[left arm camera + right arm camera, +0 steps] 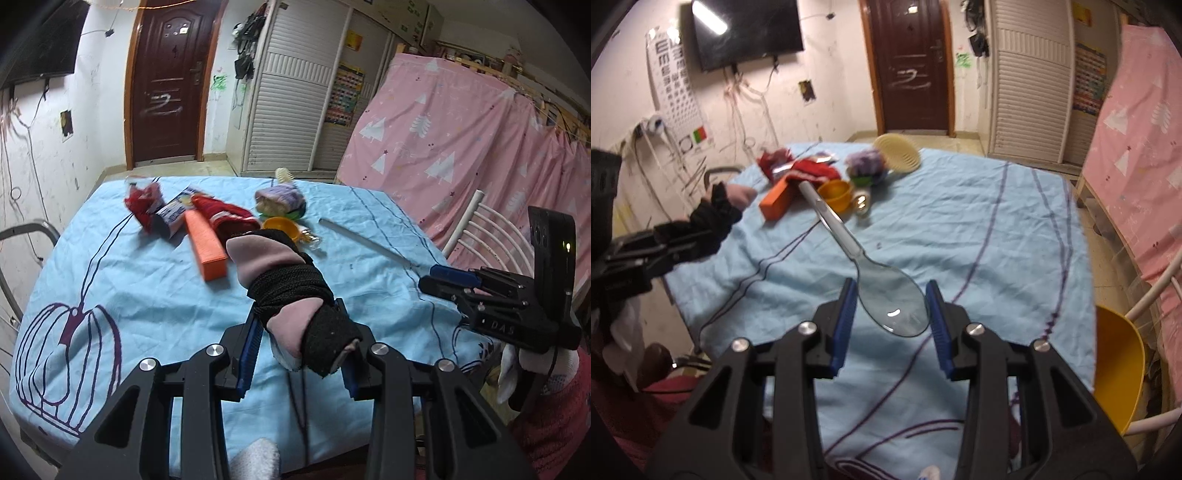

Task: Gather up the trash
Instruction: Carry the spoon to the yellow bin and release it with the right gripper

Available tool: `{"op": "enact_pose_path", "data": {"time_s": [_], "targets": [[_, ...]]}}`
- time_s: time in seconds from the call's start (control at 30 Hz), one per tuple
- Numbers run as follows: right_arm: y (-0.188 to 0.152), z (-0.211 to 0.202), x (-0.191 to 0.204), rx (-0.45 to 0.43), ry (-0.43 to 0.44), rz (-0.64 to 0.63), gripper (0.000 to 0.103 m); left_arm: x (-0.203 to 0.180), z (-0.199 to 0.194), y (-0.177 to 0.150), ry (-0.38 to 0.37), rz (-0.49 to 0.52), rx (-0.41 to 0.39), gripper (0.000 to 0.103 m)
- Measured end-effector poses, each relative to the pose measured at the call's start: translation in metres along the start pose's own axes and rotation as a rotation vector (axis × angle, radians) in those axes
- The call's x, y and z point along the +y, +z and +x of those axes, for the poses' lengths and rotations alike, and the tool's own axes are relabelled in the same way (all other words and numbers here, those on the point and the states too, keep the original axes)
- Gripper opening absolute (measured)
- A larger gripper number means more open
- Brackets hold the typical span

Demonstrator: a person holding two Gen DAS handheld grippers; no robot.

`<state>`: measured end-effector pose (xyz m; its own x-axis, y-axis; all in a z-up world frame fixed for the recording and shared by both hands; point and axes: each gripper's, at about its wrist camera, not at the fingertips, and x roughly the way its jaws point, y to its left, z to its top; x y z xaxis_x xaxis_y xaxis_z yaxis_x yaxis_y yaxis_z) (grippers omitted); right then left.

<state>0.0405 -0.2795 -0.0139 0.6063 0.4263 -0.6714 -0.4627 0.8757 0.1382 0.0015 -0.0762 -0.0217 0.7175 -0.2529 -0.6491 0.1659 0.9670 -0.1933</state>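
My left gripper (297, 314) is shut on a bundle of pink and black cloth (284, 280), which sticks out forward above the blue tablecloth (147, 295). The right gripper (891, 299) is shut on the bowl of a clear plastic spoon (882, 291), whose long handle points away over the table. Seen from the left wrist, the right gripper (439, 280) hangs at the table's right edge with the spoon handle (365, 242) ahead of it. From the right wrist, the left gripper (676, 236) and its cloth (720, 206) are at the left.
At the far end of the table lie red wrappers (144, 203), an orange box (207, 243), a yellow cup (279, 225), a purple fuzzy thing (280, 199) and a cream strainer (897, 153). A white chair (491, 236) and a yellow seat (1115, 369) stand on the right.
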Motion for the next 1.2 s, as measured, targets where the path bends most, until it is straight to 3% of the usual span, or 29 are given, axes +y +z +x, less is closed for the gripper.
{"op": "enact_pose_path", "data": {"time_s": [0.37, 0.7, 1.1, 1.13, 1.2], "targets": [[-0.015, -0.038, -0.068, -0.102, -0.076, 0.164, 0.037, -0.053, 0.011, 0.018, -0.045, 0.110, 0.009, 0.028], [-0.041, -0.070, -0.143, -0.167, -0.176, 0.333, 0.037, -0.111, 0.042, 0.037, -0.133, 0.189, 0.050, 0.028], [-0.074, -0.064, -0.206, -0.155, -0.281, 0.475, 0.037, -0.187, 0.073, 0.047, -0.225, 0.296, 0.056, 0.028], [-0.078, -0.059, -0.213, -0.143, -0.298, 0.498, 0.038, -0.195, 0.076, 0.048, -0.235, 0.306, 0.055, 0.028], [-0.084, -0.055, -0.223, -0.133, -0.321, 0.532, 0.050, -0.209, 0.083, 0.050, -0.252, 0.325, 0.053, 0.028]]}}
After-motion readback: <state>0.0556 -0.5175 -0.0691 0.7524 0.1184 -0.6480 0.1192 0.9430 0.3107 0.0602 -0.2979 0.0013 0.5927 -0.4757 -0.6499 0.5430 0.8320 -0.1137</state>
